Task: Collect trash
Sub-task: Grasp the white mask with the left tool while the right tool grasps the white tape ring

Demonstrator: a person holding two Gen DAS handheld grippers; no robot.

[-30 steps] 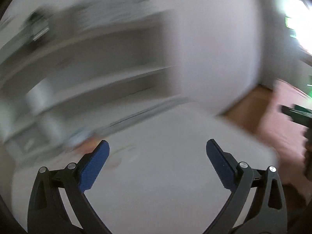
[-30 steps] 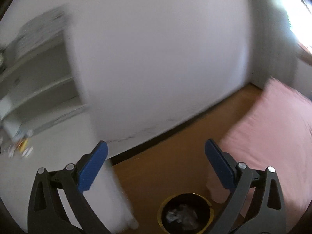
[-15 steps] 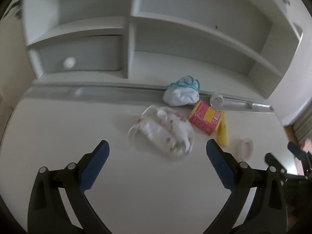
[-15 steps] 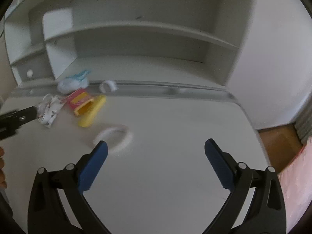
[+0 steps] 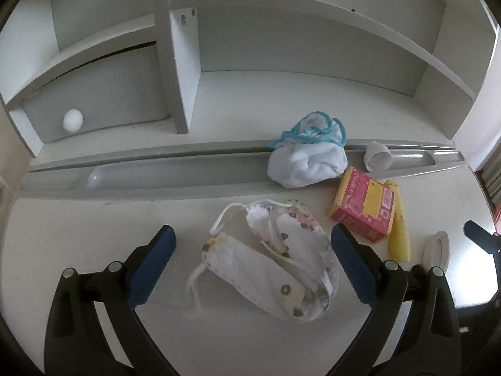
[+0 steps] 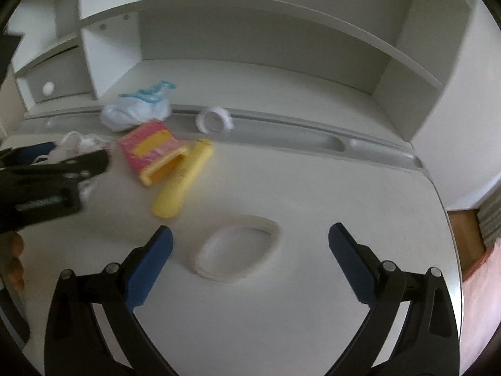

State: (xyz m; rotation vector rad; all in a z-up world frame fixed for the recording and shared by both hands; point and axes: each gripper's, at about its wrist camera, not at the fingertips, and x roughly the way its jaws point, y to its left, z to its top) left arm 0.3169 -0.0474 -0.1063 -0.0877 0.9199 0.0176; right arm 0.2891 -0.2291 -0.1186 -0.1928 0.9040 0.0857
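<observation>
The smooth white table [image 5: 78, 244] fills both frames, with boxy shelving [image 5: 181, 62] across the top. At centre of the left view lies crumpled, soft printed masks [image 5: 275, 263], between the wide-spread left claw [image 5: 252, 266] pads. Above sit a puffy white bag [image 5: 307, 163], a glossy pink-yellow carton [image 5: 363, 210] and a yellow tube [image 5: 399, 225]. Only the right view shows the flat oval ring [image 6: 238, 247] whole, lower centre, under the empty, wide right claw [image 6: 249, 257].

A home bedroom: white desk [image 6: 281, 313] with built-in shelves [image 5: 313, 6], wood floor [image 6: 463, 235], pink bedding [image 6: 482, 282].
</observation>
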